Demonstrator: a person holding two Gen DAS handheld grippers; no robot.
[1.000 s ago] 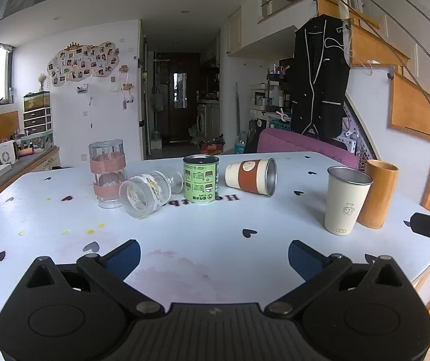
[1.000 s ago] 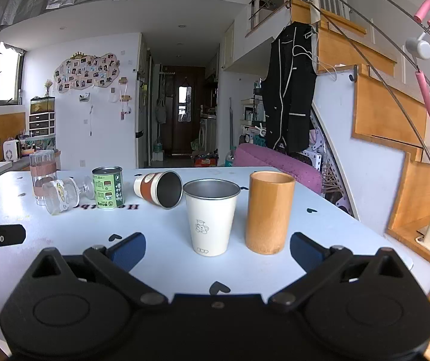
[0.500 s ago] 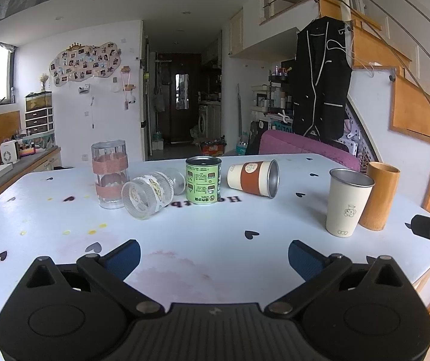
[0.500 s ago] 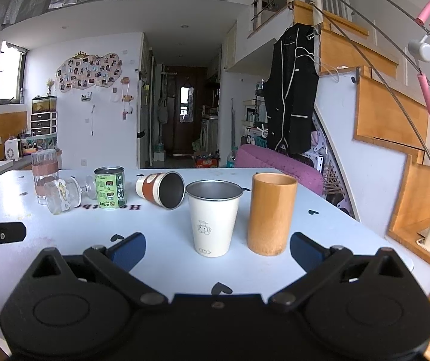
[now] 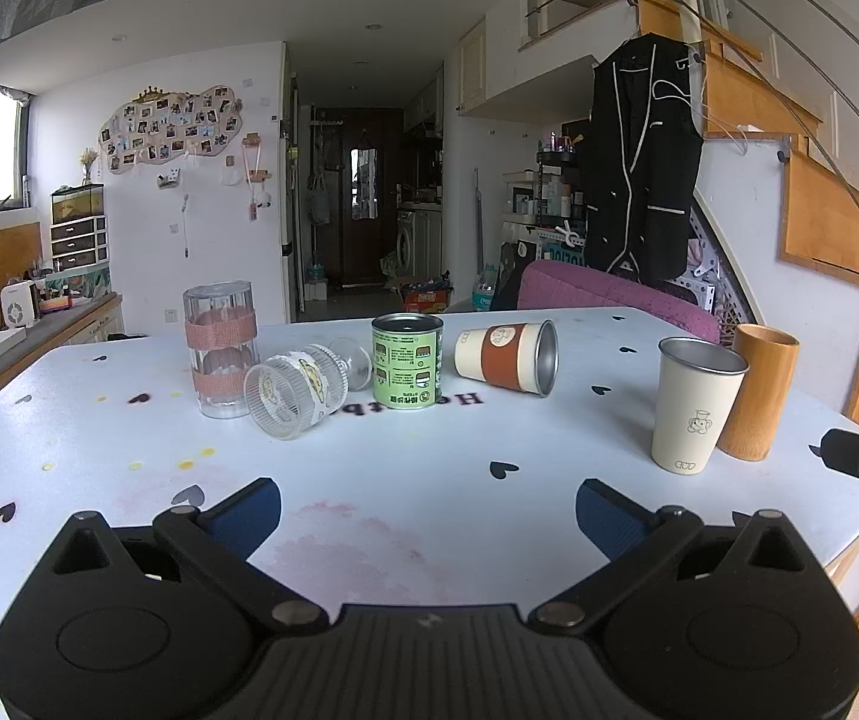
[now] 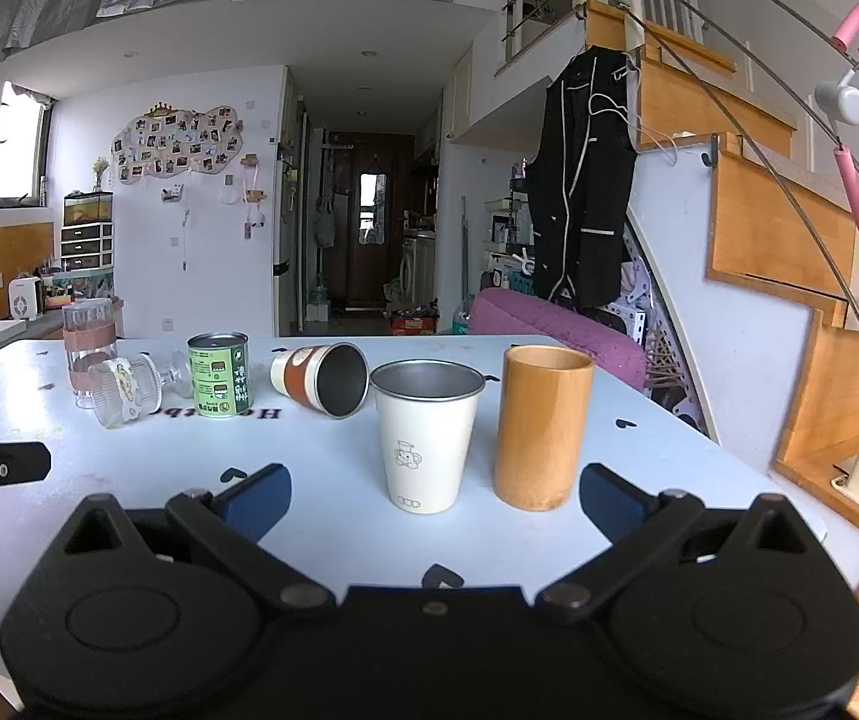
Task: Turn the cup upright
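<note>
Lying on its side near the middle of the white table [image 5: 405,480], the sleeved cup [image 5: 504,356] (cream, with a brown band) points its metal mouth to the right, and nothing grips it. Just to its left stands a green can [image 5: 407,360], upright. Left of that, a ribbed glass jar [image 5: 296,390] lies tipped over against a tall clear tumbler [image 5: 220,349] that stands upright. Well to the right of the fallen cup, a cream steel cup [image 6: 426,433] stands upright just beside a bamboo cup [image 6: 540,426], also upright. The left gripper [image 5: 427,510] hovers at the near edge of the table, jaws spread wide and empty. The right gripper [image 6: 434,498] sits low before the cream steel cup, jaws likewise spread, holding nothing.
</note>
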